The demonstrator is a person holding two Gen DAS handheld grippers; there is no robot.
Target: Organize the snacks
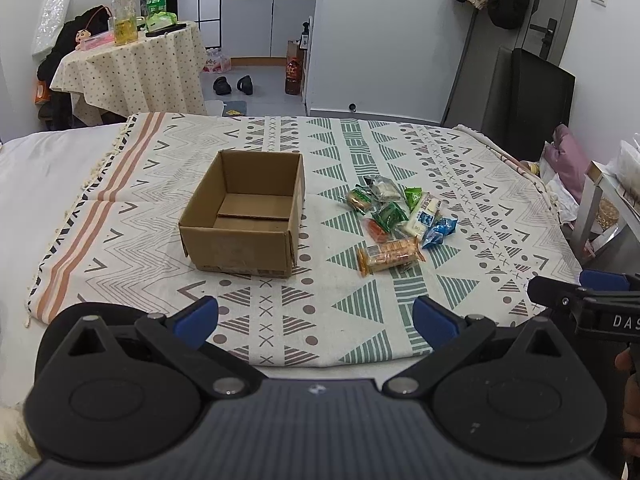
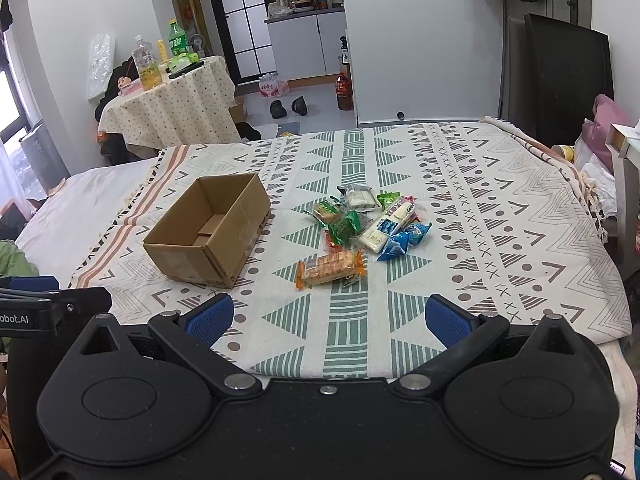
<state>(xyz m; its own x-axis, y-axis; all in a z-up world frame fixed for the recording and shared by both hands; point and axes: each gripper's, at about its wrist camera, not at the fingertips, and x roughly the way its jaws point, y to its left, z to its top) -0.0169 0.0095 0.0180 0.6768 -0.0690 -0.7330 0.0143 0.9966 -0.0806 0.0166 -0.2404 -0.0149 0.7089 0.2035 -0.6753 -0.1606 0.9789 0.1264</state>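
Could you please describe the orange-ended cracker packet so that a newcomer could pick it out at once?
Find the open cardboard box on the patterned blanket; a heap of snacks lies to its right. The cracker packet lies at the heap's near edge, slightly apart, the only clear wrapper with orange ends showing stacked tan crackers.

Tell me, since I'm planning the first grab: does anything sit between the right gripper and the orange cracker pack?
Nothing visible does. Only bare patterned cloth lies between the open right gripper and the orange cracker pack.
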